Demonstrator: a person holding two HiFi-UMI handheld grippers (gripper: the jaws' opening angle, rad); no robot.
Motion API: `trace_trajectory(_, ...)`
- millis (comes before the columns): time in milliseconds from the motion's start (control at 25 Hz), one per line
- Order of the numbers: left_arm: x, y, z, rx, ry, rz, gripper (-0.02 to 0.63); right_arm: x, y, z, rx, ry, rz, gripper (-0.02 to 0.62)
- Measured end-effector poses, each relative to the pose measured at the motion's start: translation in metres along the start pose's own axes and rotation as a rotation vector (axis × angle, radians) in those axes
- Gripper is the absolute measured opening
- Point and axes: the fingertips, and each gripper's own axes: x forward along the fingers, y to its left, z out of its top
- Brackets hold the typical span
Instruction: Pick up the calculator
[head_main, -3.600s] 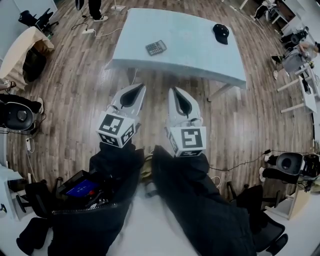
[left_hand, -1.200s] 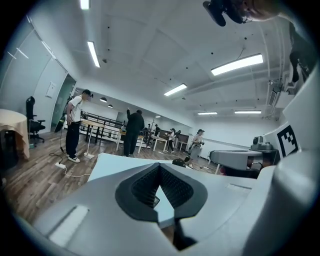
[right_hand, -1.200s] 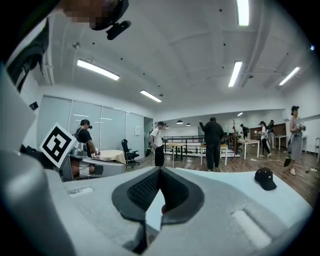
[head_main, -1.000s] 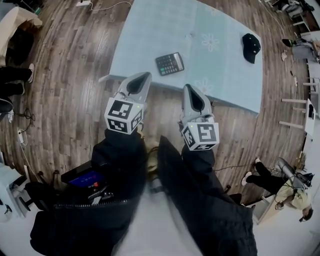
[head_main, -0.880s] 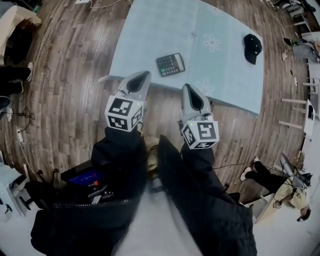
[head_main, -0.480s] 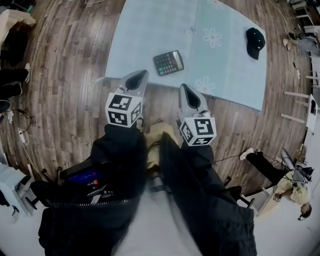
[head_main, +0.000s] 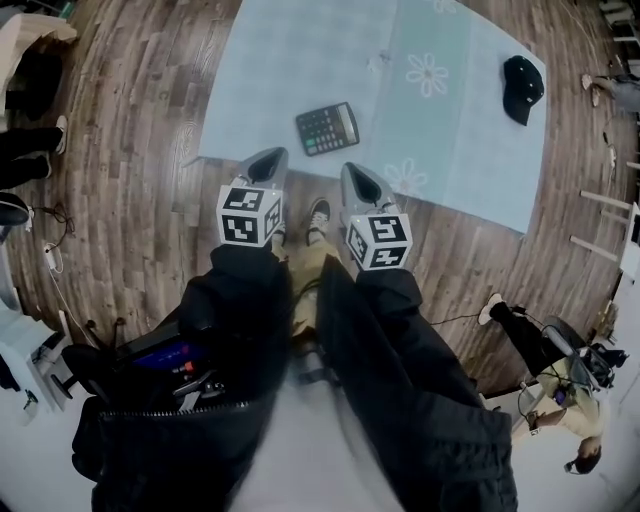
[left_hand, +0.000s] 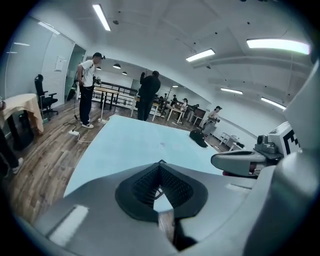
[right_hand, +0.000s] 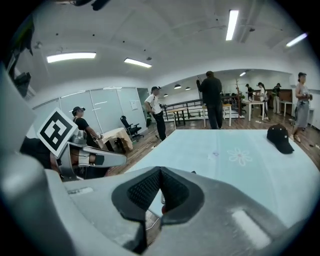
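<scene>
The dark calculator lies flat near the front edge of the light-blue table in the head view. My left gripper hovers just short of that edge, below and left of the calculator, jaws shut and empty. Beside it, my right gripper is also shut with nothing in it, below and slightly right of the calculator. In the left gripper view the shut tips point across the table. In the right gripper view the closed jaws hide the calculator.
A black cap lies at the table's far right, also seen as the cap in the right gripper view. Wooden floor surrounds the table. Several people stand beyond its far end. An office chair stands at the left.
Both grippers have sunk and drawn closer together at the table's front edge. The table and calculator have come nearer in the head view.
</scene>
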Motion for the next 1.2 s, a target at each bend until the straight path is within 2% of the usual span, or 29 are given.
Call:
trace_trajectory(360, 0.047, 0.01, -0.008, -0.03, 0.064, 0.069, -0.003, 0.055, -0.043, -0.028, 0.001, 0.122, -0.005, -0.002)
trace_trajectory(880, 0.093, 0.024, -0.015, -0.021, 0.135, 0.12, -0.003, 0.113, -0.087, -0.051, 0.01, 0.23, -0.027, 0.0)
trace_trajectory(1200, 0.099, 0.027, -0.021, -0.002, 0.179, 0.123, -0.003, 0.132, -0.105, -0.076, 0.037, 0.294, -0.024, 0.043)
